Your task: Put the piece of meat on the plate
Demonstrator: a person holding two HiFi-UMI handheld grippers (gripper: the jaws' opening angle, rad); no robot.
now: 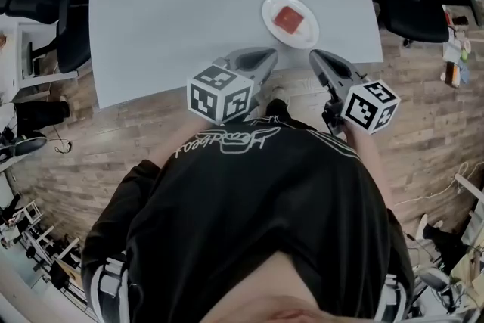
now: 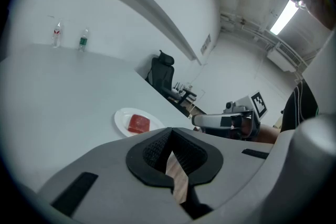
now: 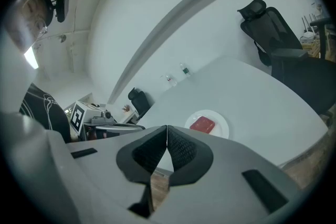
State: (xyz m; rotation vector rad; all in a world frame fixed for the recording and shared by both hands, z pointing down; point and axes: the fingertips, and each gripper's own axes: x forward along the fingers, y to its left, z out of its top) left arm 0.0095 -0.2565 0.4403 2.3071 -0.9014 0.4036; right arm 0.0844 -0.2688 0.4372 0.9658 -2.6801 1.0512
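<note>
My left tongs [image 1: 265,55] and right tongs [image 1: 318,57] are both pinched shut on nothing. The red square piece of meat [image 1: 289,19] lies on the round white plate [image 1: 268,10]. The far bottles [image 2: 56,35] are too small to identify.

Meat [image 1: 288,18] on plate [image 1: 306,35], near table [image 1: 189,4] edge

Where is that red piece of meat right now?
The piece of meat lies on the white plate near the front edge of the table, right of centre in the head view, just beyond the left gripper and the right gripper.
</note>
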